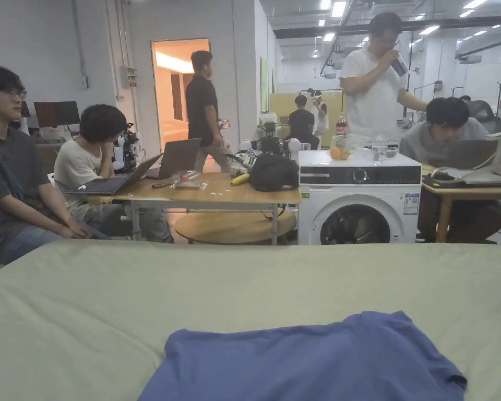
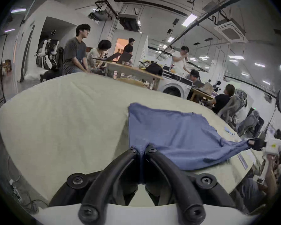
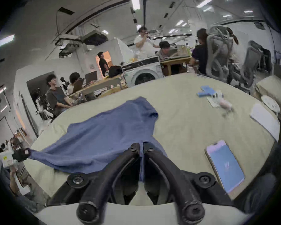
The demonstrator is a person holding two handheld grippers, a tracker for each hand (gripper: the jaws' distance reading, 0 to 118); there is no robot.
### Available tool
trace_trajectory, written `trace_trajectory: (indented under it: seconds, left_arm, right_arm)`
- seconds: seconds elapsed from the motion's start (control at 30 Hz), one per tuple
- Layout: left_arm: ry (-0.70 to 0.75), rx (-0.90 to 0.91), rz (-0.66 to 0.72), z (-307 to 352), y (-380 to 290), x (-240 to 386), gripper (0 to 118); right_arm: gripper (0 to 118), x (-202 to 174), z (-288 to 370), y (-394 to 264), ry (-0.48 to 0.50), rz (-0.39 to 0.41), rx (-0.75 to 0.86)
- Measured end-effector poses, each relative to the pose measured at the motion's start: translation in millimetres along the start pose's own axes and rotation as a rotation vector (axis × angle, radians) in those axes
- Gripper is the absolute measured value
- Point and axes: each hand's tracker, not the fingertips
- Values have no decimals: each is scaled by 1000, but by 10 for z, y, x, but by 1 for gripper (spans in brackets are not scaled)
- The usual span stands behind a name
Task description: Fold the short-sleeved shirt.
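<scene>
A blue short-sleeved shirt (image 1: 307, 360) lies on the pale green cloth-covered table (image 1: 140, 292), near its front edge. My left gripper (image 2: 141, 149) is shut on one near corner of the shirt (image 2: 169, 131), the cloth pinched between its black jaws. My right gripper (image 3: 141, 145) is shut on the other near corner of the shirt (image 3: 107, 134). The near edge is stretched between the two grippers and lifted a little off the table. In the left gripper view the right gripper (image 2: 251, 142) shows far right; in the right gripper view the left gripper (image 3: 27, 152) shows far left.
A phone (image 3: 225, 165) lies on the table right of the shirt. Farther off are a blue item (image 3: 205, 91), papers (image 3: 264, 119) and a white plate (image 3: 270, 104). Beyond the table are a washing machine (image 1: 359, 201), desks and several people.
</scene>
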Motion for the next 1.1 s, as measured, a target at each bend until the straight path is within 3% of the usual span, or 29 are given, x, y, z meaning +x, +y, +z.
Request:
trace_trajectory:
  seconds: [0.17, 0.27, 0.3, 0.37, 0.4, 0.43, 0.6, 0.67, 0.73, 0.77, 0.8, 0.83, 0.87, 0.9, 0.93, 0.97, 1.0, 1.03, 1.07, 1.1]
  left_arm:
    - [24, -76, -5, 40, -219, -78, 0]
    - [27, -139, -79, -56, -341, -73, 0]
    - [20, -154, -77, -68, -353, -75, 11]
    - [2, -152, -51, -64, -369, -72, 76]
    - [-1, -145, -52, -51, -376, -47, 97]
    - [-11, -106, -58, -9, -360, -7, 99]
    - [26, 21, -163, 199, -238, 343, 99]
    - [49, 113, -205, 293, -205, 510, 99]
    - [53, 112, -214, 333, -168, 646, 99]
    - [57, 120, -210, 328, -151, 702, 99]
    - [65, 137, -196, 337, -136, 746, 99]
    - [70, 155, -179, 349, -122, 787, 99]
    - [86, 162, -156, 351, -106, 805, 99]
    - [95, 174, -156, 371, -98, 836, 99]
    - [92, 197, -166, 394, -91, 872, 92]
    - [114, 230, -180, 421, -79, 919, 77]
    - [137, 250, -197, 427, -77, 965, 54]
    - [165, 273, -213, 431, -73, 1016, 19]
    - [157, 267, -202, 435, -72, 1034, 3]
    - [145, 275, -198, 456, -67, 1042, 0]
  right_arm:
    - [1, 114, 16, -209, -50, 30, -53]
    - [1, 155, -45, -288, -37, 39, -73]
    - [3, 150, -58, -303, -36, 44, -78]
    - [36, 112, -80, -352, -67, 106, -98]
    - [51, 89, -84, -369, -91, 139, -98]
    - [60, 69, -68, -435, -116, 167, -98]
    - [61, -93, 16, -457, -188, 221, -53]
    - [60, -245, 55, -424, -251, 267, 4]
    - [60, -348, 50, -461, -335, 262, 16]
    - [57, -340, 13, -475, -293, 255, 27]
    - [47, -318, -11, -466, -209, 247, 13]
    - [25, -328, -12, -456, -188, 226, -15]
    - [17, -391, 32, -462, -196, 218, 25]
    - [17, -439, 78, -453, -142, 236, 42]
    - [14, -490, 121, -425, -95, 235, 62]
    - [10, -569, 155, -391, -83, 219, 88]
    - [5, -618, 166, -357, -51, 232, 95]
    - [0, -668, 176, -307, 17, 248, 100]
    - [0, -737, 178, -260, 62, 265, 98]
    - [0, -815, 199, -246, 70, 280, 132]
